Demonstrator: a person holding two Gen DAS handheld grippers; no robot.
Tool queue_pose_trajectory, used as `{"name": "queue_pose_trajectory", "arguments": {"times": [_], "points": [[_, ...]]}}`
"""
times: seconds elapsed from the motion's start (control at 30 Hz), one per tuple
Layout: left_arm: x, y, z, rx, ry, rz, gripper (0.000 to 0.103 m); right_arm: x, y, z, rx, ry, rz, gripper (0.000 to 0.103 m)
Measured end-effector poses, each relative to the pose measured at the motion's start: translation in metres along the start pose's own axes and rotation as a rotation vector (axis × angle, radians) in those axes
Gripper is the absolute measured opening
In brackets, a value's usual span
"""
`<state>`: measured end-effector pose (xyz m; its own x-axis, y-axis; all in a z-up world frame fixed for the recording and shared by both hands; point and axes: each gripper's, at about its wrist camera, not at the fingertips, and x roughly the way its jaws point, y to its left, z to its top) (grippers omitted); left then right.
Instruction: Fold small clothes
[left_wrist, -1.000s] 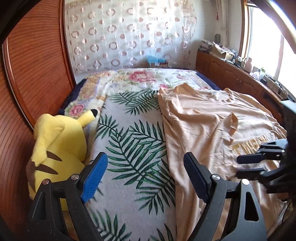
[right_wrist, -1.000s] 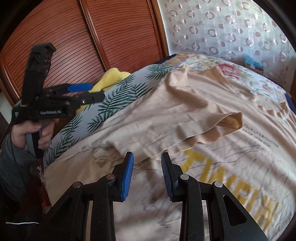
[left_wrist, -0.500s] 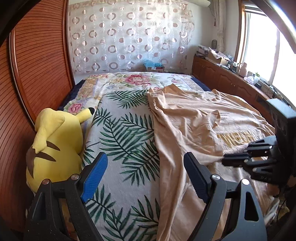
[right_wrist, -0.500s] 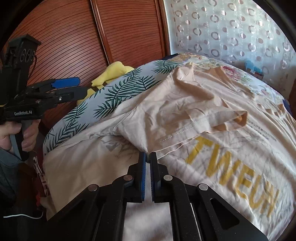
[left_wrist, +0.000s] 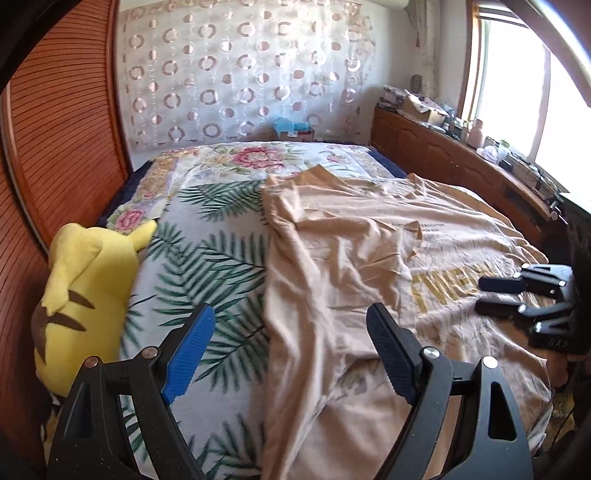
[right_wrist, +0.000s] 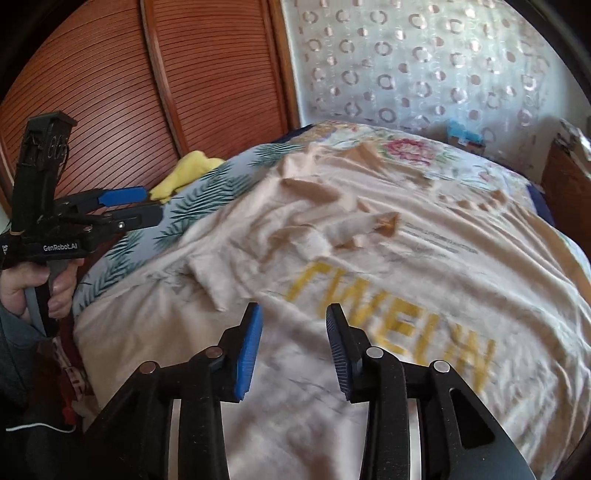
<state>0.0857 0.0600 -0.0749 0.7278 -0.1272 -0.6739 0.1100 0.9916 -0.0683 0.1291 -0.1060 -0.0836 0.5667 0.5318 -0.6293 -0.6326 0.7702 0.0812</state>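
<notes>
A beige T-shirt (left_wrist: 351, 258) (right_wrist: 369, 258) with yellow lettering lies spread on the bed, one sleeve (right_wrist: 384, 221) folded inward over the chest. My left gripper (left_wrist: 290, 314) (right_wrist: 151, 205) hovers wide open above the shirt's left side edge, holding nothing. My right gripper (right_wrist: 293, 308) (left_wrist: 482, 295) hangs over the shirt's lower front, just below the lettering. Its jaws are opening, and no cloth is between the pads.
A yellow plush toy (left_wrist: 88, 277) (right_wrist: 188, 173) sits at the bed's left edge against the ribbed wooden wardrobe doors (left_wrist: 55, 147). A palm-leaf bedcover (left_wrist: 214, 266) lies under the shirt. A wooden cabinet (left_wrist: 443, 155) with clutter runs along the right. A person's hand (right_wrist: 37, 284) holds the left gripper.
The right gripper's jaws closed with nothing between them, then parted again, and it shifted right toward the lettering. The left gripper drew back from the bed, still open.
</notes>
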Motion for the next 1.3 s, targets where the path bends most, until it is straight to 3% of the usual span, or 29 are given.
{"name": "queue_pose_trajectory", "arguments": {"times": [0.43, 0.73, 0.97, 1.13, 1.3], "points": [[0.045, -0.031, -0.006, 0.088, 0.119, -0.017, 0.085, -0.094, -0.094, -0.070, 0.222, -0.079, -0.283, 0.037], [0.054, -0.037, -0.014, 0.090, 0.162, -0.011, 0.085, -0.131, -0.150, -0.112, 0.372, -0.051, -0.467, 0.037], [0.056, -0.036, -0.014, 0.089, 0.166, -0.009, 0.089, -0.135, -0.174, -0.120, 0.469, -0.034, -0.457, 0.037], [0.061, -0.034, -0.014, 0.073, 0.186, -0.006, 0.102, -0.139, -0.194, -0.119, 0.493, -0.023, -0.442, 0.037], [0.061, -0.035, -0.014, 0.073, 0.185, -0.005, 0.102, -0.141, -0.206, -0.113, 0.514, -0.018, -0.434, 0.037]]}}
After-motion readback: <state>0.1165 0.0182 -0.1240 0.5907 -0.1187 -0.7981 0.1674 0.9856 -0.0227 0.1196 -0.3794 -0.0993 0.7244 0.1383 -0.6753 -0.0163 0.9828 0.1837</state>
